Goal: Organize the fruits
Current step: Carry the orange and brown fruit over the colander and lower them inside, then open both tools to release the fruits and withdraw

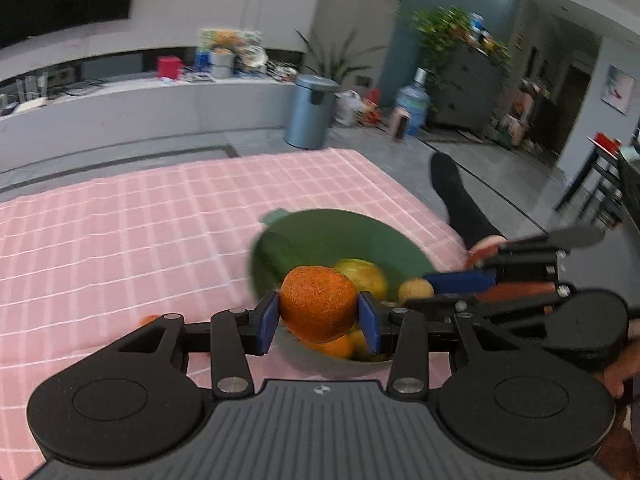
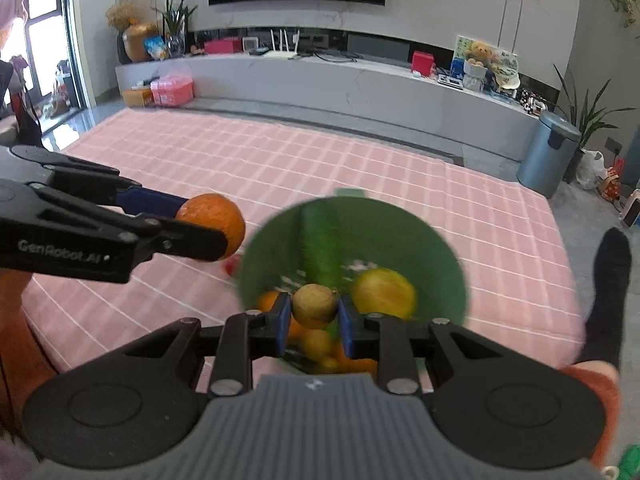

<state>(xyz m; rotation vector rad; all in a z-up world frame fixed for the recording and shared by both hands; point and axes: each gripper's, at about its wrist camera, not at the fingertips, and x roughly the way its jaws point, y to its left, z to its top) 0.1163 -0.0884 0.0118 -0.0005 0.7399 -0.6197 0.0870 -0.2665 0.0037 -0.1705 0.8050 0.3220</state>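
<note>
My left gripper [image 1: 318, 316] is shut on a rough-skinned orange [image 1: 318, 304], held above the near rim of a green bowl [image 1: 340, 228]. My right gripper [image 2: 314, 316] is shut on a small round brown fruit [image 2: 314, 306] over the same bowl [image 2: 420, 240]. In the bowl lie a cucumber [image 2: 322, 244], a yellow-green fruit [image 2: 384, 292] and several small orange and yellow fruits. In the right wrist view the left gripper [image 2: 200, 224] comes in from the left with the orange [image 2: 212, 228]. The right gripper [image 1: 424, 292] enters the left wrist view from the right.
The bowl sits on a pink checked cloth [image 2: 280, 168] on the floor. A small red thing [image 2: 231, 266] lies on the cloth left of the bowl. A leg in a black sock [image 2: 608, 292] rests at the cloth's right edge. A metal bin [image 2: 546, 152] stands behind.
</note>
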